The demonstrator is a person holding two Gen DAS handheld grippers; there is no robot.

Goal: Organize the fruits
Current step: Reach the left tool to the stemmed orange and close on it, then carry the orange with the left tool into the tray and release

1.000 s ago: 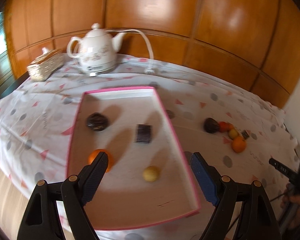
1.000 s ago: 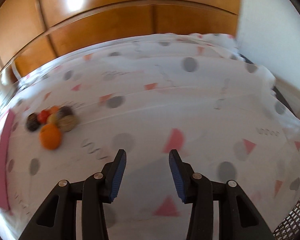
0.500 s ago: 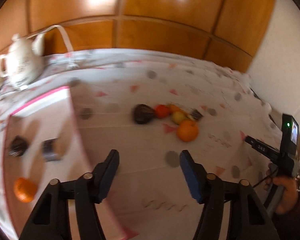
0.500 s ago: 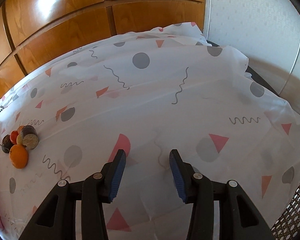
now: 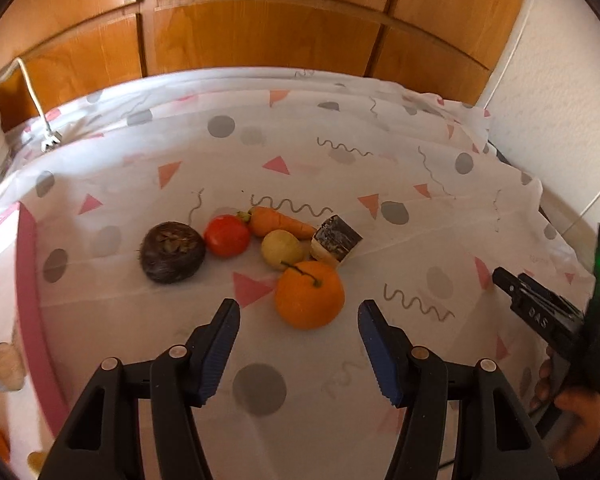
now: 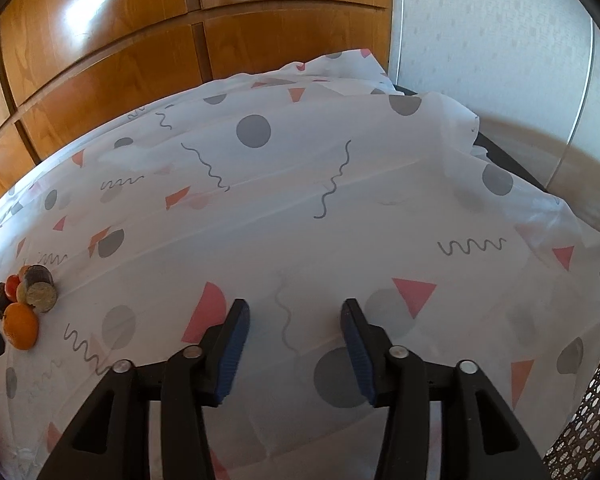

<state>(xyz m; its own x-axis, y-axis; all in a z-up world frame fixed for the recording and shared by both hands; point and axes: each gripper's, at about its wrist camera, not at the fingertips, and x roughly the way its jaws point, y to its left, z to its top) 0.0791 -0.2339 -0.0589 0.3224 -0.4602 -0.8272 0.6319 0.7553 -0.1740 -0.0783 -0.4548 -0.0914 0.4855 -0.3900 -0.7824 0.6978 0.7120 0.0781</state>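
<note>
Fruit lies in a tight cluster on a patterned tablecloth [image 5: 340,168] in front of wooden cabinet doors [image 5: 260,36]. Nearest the left gripper [image 5: 299,312] sits an orange [image 5: 309,295], just ahead of the spread fingers and untouched by either pad. Behind it rest a pale yellow fruit [image 5: 281,249], a carrot [image 5: 281,222], a red tomato [image 5: 226,235], a dark hairy round fruit [image 5: 173,252] and a cut brown-skinned piece [image 5: 335,241]. A pink-edged tray [image 5: 30,280] stands at the left of the left wrist view. The right gripper [image 6: 292,322], well apart from the cluster, hangs over bare cloth with its jaws opening and nothing between them. A person's right hand [image 5: 576,412] grips that tool's handle at the left wrist view's right edge.
</note>
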